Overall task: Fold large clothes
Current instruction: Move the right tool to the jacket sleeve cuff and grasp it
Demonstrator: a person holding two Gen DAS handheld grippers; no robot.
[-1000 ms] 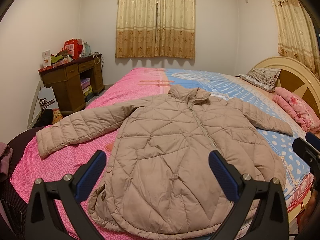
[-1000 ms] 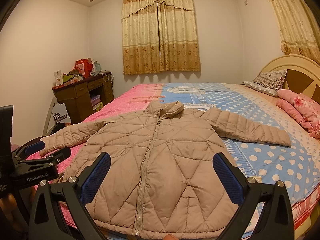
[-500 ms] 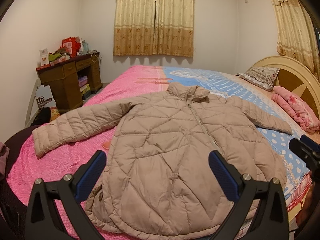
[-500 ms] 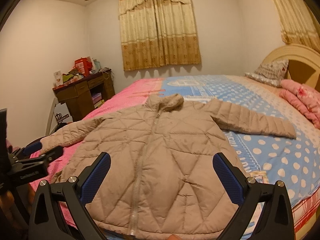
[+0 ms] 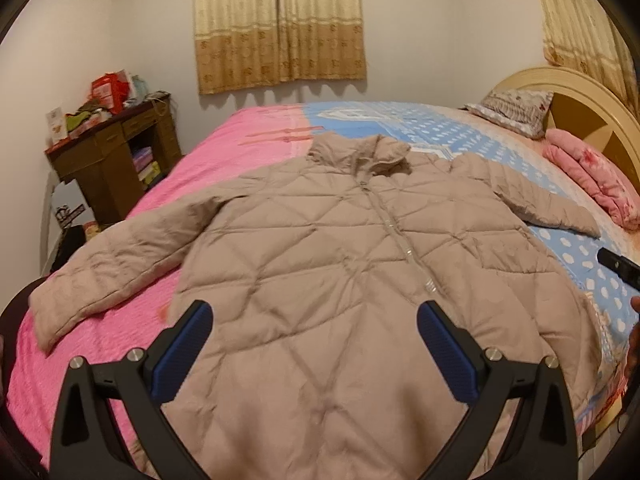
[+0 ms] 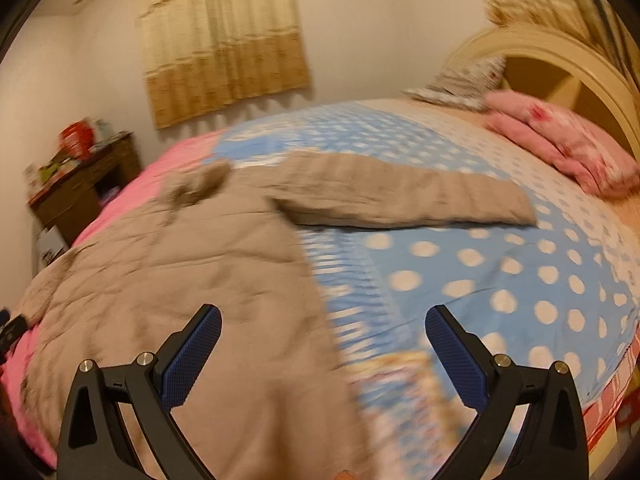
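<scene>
Left wrist view: a beige quilted jacket [image 5: 320, 264] is seen spread flat, zipped, on the bed [image 5: 248, 148]; the left claw [image 5: 314, 320] and right claw [image 6: 322, 322] are held wide, empty.

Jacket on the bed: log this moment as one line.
phase: pre-grasp | jacket: flat, zipped, sleeves spread on bed | left tool: open, empty | right tool: open, empty, view blurred
</scene>
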